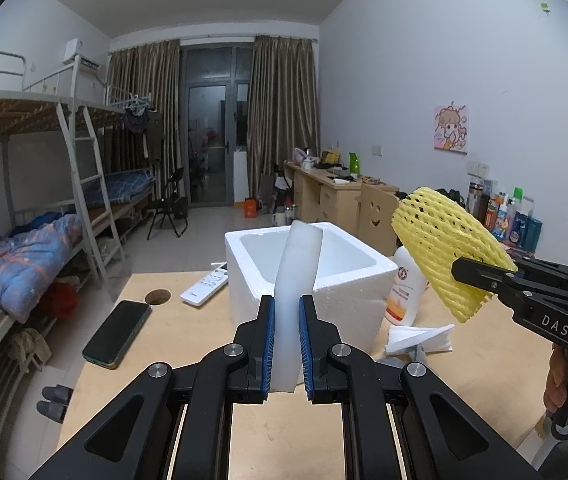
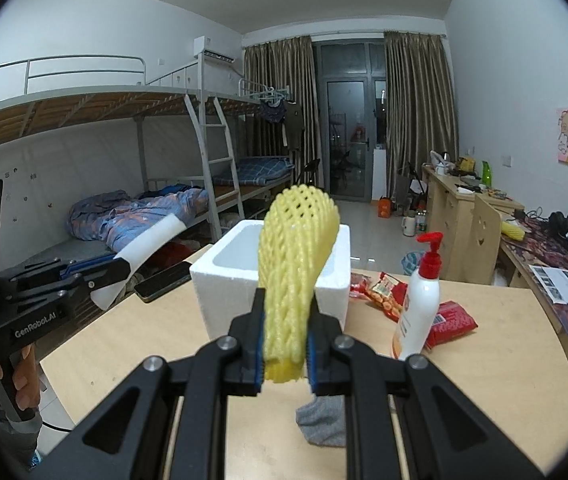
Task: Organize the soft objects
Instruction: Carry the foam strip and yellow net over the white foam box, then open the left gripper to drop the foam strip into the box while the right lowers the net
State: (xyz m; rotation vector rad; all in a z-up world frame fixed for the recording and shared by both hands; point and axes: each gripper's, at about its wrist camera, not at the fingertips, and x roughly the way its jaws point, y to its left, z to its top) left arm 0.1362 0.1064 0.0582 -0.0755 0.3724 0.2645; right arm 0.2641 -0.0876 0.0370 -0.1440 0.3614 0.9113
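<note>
My left gripper [image 1: 286, 312] is shut on a strip of white foam sheet [image 1: 294, 280] that stands up between its blue pads. My right gripper [image 2: 287, 304] is shut on a yellow foam net sleeve [image 2: 294, 256], which rises above the fingers. Both are held above the wooden table [image 1: 171, 332], just short of an open white styrofoam box [image 1: 356, 292]. From the left wrist view the right gripper [image 1: 460, 270] shows at the right with the yellow net [image 1: 440, 248]; from the right wrist view the left gripper [image 2: 121, 270] shows at the left with the white foam [image 2: 145, 246]. A grey sock [image 2: 322, 420] lies under my right gripper.
On the table lie a black phone [image 1: 117, 334], a white remote [image 1: 205, 286], a lotion pump bottle [image 2: 420, 304], red snack packets [image 2: 388, 290] and folded white paper [image 1: 420, 338]. A round cable hole [image 1: 157, 296] is in the tabletop. Bunk beds stand left, desks right.
</note>
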